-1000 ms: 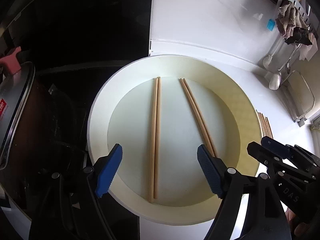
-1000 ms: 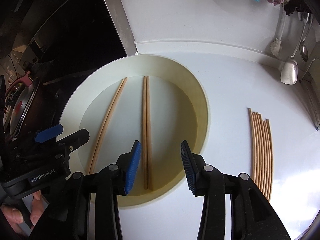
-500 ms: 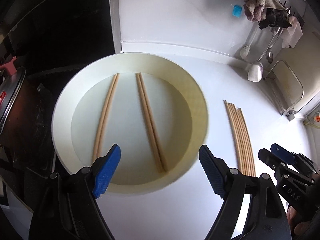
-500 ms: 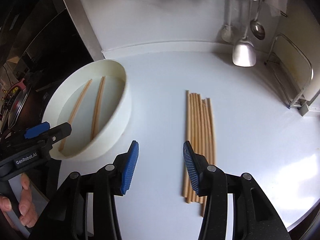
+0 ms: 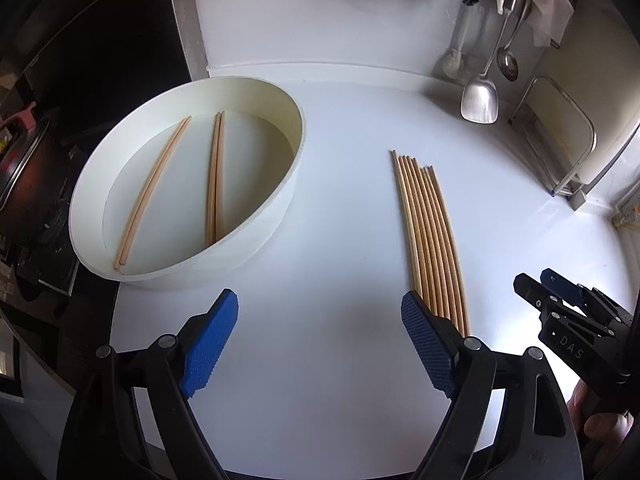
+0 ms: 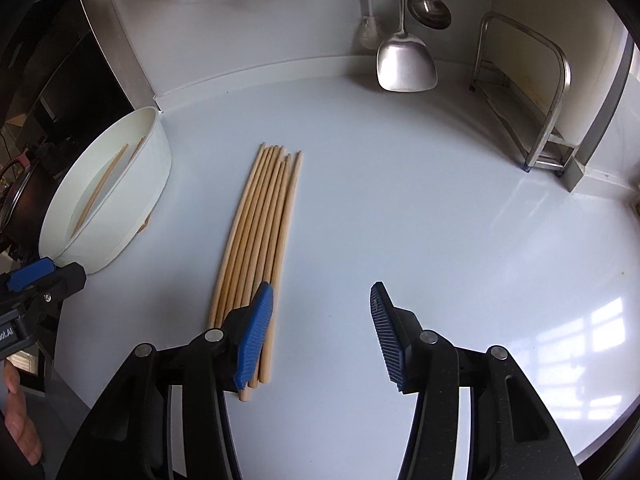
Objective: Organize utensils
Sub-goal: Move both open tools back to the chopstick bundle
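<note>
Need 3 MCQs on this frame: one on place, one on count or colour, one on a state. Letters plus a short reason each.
1. Where does the loose bundle of chopsticks lie?
A. in the basin
B. on the white counter, right of the basin
C. in the metal rack

2. How many chopsticks lie inside the white basin?
A. two
B. four
C. eight

3. How do the two grippers stand?
A. both open and empty
B. left shut on a chopstick
C. right shut on the spatula

Key: 1 B, the bundle rests flat on the counter, apart from the basin's wall. 2 B, the left wrist view shows two pairs on the basin floor. 3 A, the left gripper and the right gripper both show a wide gap between their blue pads, with nothing held.
</note>
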Tool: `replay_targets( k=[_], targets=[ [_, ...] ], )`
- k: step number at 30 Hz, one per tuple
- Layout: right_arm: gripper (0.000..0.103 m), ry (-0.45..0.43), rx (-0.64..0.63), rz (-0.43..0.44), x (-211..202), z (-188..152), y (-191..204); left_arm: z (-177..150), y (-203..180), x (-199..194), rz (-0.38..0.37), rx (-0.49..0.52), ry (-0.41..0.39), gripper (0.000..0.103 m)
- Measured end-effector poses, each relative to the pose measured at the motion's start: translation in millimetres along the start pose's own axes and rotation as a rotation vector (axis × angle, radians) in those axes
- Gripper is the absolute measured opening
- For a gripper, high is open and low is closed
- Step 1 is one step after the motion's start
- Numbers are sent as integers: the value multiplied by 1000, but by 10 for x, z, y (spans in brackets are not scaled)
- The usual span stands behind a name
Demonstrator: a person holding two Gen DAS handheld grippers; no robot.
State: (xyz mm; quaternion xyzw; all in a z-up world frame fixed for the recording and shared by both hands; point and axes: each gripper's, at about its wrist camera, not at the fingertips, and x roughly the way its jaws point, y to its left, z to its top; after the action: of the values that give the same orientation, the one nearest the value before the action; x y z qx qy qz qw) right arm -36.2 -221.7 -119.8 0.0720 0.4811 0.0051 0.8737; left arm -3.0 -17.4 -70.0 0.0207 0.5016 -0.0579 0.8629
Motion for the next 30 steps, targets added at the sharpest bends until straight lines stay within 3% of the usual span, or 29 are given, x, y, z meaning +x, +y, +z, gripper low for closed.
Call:
replay_targets(
  k=[13, 30],
  targets=[
    [49, -54, 8, 2, 375, -18, 57, -16, -205, 408, -35, 43, -130, 83],
    [49, -64, -16, -55, 638, 44, 196, 6, -169, 654, -51, 32, -98, 83]
  ],
)
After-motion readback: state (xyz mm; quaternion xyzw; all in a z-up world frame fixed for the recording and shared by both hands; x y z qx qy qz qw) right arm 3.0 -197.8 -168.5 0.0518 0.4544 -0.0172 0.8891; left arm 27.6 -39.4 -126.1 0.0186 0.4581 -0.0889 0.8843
